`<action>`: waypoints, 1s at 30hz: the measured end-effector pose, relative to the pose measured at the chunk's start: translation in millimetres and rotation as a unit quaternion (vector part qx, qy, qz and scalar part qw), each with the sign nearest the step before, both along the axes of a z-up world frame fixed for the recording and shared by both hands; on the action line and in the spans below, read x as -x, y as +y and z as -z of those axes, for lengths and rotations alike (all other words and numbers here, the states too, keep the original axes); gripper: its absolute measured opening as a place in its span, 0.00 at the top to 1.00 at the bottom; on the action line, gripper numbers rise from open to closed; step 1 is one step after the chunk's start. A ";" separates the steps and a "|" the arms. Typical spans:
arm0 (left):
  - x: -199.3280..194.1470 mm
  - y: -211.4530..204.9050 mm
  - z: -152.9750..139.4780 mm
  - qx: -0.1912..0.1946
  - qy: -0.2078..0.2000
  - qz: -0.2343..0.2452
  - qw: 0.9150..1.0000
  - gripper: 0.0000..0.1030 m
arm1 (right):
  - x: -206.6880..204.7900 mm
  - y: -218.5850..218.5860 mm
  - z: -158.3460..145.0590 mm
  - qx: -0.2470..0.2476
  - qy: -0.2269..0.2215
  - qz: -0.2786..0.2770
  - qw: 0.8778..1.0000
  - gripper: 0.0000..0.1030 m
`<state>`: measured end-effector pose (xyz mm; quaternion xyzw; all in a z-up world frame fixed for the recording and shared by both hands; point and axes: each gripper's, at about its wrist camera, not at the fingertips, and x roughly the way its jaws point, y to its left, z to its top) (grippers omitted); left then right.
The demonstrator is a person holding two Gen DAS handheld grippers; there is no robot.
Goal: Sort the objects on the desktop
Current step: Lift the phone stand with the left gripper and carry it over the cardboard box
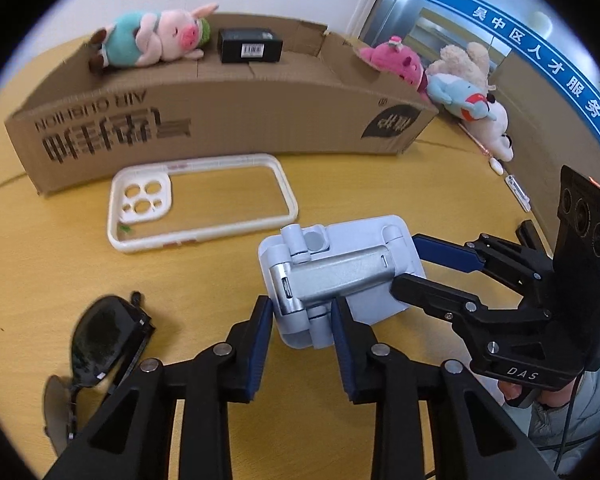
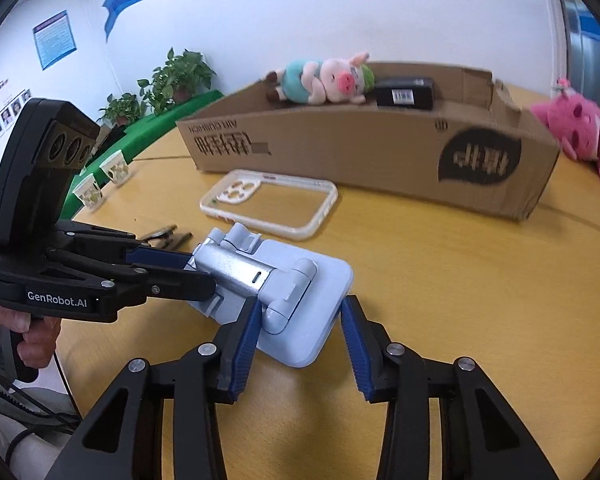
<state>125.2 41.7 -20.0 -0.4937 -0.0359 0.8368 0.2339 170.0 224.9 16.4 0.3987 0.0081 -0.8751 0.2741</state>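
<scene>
Left wrist view: left hand-held gripper (image 1: 302, 320) sits low centre, jaws narrow, blue pads pressed on the near end of a pale blue folding phone stand (image 1: 332, 276), which lies on the yellow bench (image 1: 204, 280). Right hand-held gripper (image 1: 410, 266) comes in from the right w/ both fingers at the stand's far-right end; upper blue pad lies along the stand's edge, lower black finger is over its base plate. Can't tell from here if it's pinching.

Right wrist view: right hand-held gripper (image 2: 300, 332) jaws part open, straddling the stand's (image 2: 300, 304) base plate. Left pad is touching the hinge block, right pad is clear of the plate edge, so no firm grip. Left hand-held gripper (image 2: 198, 270) enters from the left, clamped on the stand's grey arm end.

Other stuff: white phone case (image 1: 200, 200) lies flat just beyond the stand, near the cardboard box (image 1: 220, 120). Box holds a pig plush (image 1: 156, 38) and a black packet (image 1: 250, 46) side by side. Pink plush (image 1: 396, 62) and a blue-and-white plush (image 1: 468, 100) are off the box's right end. Sunglasses (image 1: 100, 340) lie near left on the bench. Paper cups (image 2: 100, 180) and potted plants (image 2: 172, 80) stand far left.
</scene>
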 end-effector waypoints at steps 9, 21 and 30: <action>14.4 -10.2 -56.0 -0.021 0.083 -0.022 0.996 0.72 | 13.9 -6.8 -58.6 -0.006 0.081 -0.002 0.997 0.61; 38.5 -45.1 -150.9 -0.025 0.226 -0.050 0.973 0.72 | 56.9 -42.8 -152.2 -0.011 0.193 -0.010 0.981 0.62; 76.4 -66.2 -176.7 -0.013 0.258 -0.070 0.963 0.72 | 107.6 -68.9 -183.5 0.009 0.210 -0.018 0.977 0.62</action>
